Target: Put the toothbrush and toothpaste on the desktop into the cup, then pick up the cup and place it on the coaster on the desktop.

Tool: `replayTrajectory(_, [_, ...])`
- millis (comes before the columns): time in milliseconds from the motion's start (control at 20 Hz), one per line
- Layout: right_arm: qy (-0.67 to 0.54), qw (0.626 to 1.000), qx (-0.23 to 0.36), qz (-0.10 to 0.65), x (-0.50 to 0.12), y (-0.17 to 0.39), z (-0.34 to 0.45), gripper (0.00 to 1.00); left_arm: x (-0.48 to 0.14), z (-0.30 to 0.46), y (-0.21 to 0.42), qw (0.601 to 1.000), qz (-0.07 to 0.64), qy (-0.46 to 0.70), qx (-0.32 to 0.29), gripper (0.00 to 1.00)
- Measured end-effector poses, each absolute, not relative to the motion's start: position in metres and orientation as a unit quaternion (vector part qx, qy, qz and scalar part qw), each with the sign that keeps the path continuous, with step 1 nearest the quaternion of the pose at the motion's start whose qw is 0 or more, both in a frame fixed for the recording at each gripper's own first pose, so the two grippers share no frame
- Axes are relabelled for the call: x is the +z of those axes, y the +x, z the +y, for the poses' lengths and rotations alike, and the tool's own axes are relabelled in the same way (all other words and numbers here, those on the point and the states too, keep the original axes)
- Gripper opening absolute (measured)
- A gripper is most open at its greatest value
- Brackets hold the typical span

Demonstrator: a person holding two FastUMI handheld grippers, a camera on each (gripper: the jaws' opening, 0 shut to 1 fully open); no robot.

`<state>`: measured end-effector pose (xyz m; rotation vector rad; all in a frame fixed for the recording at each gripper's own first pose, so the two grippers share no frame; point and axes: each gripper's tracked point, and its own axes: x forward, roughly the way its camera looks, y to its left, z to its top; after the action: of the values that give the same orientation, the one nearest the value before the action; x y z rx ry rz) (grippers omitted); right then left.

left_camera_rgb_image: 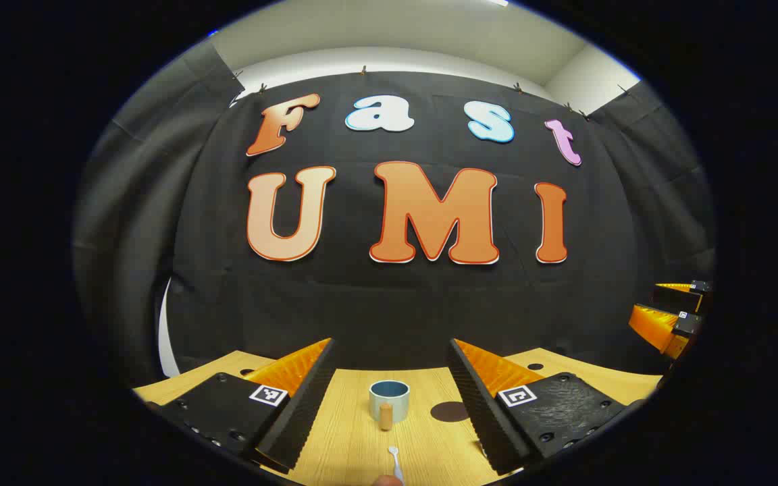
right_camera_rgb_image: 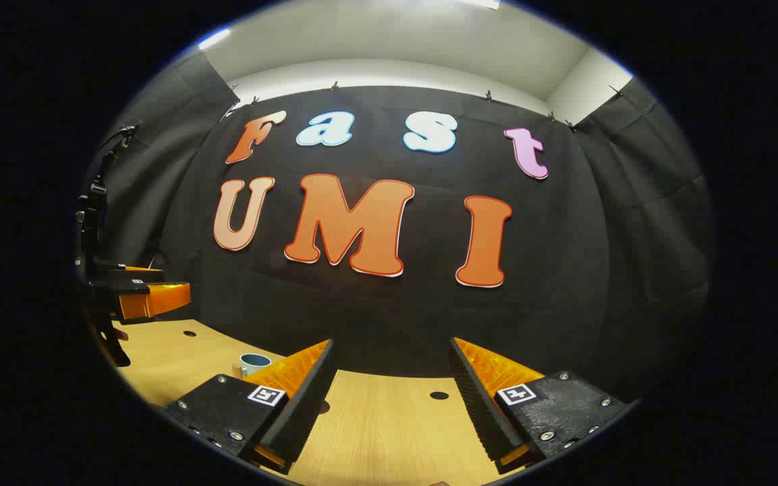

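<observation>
Wooden desktop (left_camera_rgb_image: 355, 432) runs back to the black cloth wall, and the cup (left_camera_rgb_image: 389, 399) stands on it well short of that far edge, with bare wood all round it. In the left gripper view the left gripper (left_camera_rgb_image: 389, 378) hangs over the desk with its fingers spread wide and nothing between them; the cup sits straight ahead in the gap, touching neither finger. Its wooden handle (left_camera_rgb_image: 385, 416) faces the camera. Just right of the cup lies the dark round coaster (left_camera_rgb_image: 450, 411), close to the right finger's inner edge. Nearer than the cup, at the bottom rim of this view, the white toothbrush (left_camera_rgb_image: 395, 462) lies on the wood, its head pointing towards the cup. Far right of the cup, the other gripper juts in at the rim.

In the right gripper view the right gripper (right_camera_rgb_image: 389, 378) also has its fingers wide apart, over open wood. Here the cup (right_camera_rgb_image: 254, 363) shows off to the left, beyond the left finger, and further left again sits the left gripper (right_camera_rgb_image: 152, 297).
</observation>
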<state>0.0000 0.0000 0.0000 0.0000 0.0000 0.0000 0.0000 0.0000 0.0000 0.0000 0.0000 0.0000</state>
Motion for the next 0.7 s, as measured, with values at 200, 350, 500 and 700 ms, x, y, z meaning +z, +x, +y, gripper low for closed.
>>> replayTrajectory(200, [0.000, 1.000, 0.009, 0.000, -0.002, 0.009, 0.010, 0.98, 0.000, 0.015, 0.006, 1.000, -0.014, 0.005, 0.011, 1.00])
replayTrajectory(350, [0.003, 1.000, 0.018, 0.008, -0.008, 0.014, 0.017, 0.98, -0.008, 0.015, 0.010, 1.000, -0.008, 0.002, 0.010, 1.00])
replayTrajectory(500, [0.011, 0.999, 0.030, 0.018, -0.015, 0.016, 0.026, 0.98, -0.021, 0.015, 0.016, 1.000, 0.009, -0.005, 0.007, 0.97])
replayTrajectory(700, [0.016, 0.999, 0.035, 0.027, -0.020, 0.020, 0.030, 0.98, -0.024, 0.018, 0.019, 1.000, 0.013, -0.003, 0.006, 0.97])
